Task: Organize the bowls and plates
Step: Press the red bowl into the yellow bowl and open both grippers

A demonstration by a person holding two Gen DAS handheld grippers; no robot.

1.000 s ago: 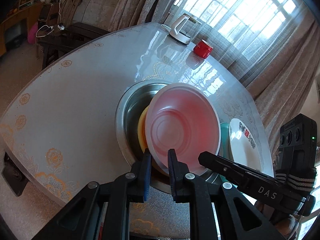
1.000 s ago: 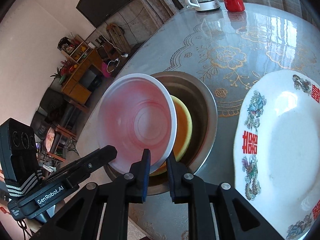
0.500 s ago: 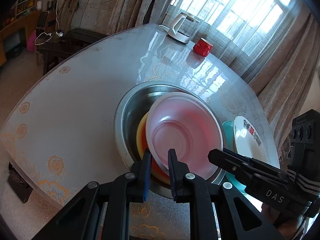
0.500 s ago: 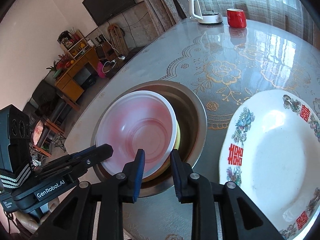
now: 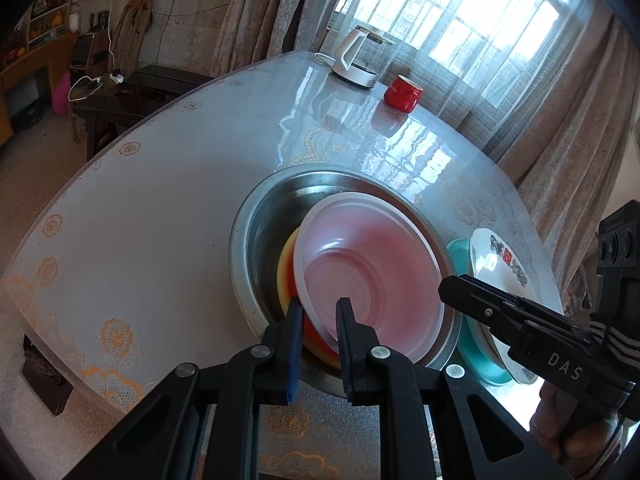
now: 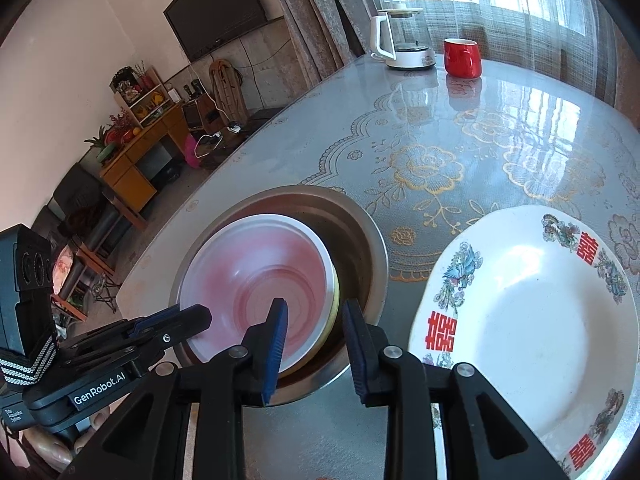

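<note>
Resting in the steel basin (image 5: 256, 240) at frame centre: pink bowl (image 5: 372, 268), near rim pinched by left gripper (image 5: 318, 322); right gripper (image 6: 314, 322), jaws just opened, spread clear astride the bowl's rim, nearer the printed plate (image 6: 532, 320) at right

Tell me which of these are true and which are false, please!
1. The pink bowl sits in the metal basin. True.
2. The left gripper pinches the pink bowl's rim. True.
3. The right gripper squeezes the bowl too. False: its jaws have just been opening and stand apart, off the rim.
4. The red cup is inside the basin. False: it stands far off by the kettle.
5. The white plate lies on the table beside the basin. True.
</note>
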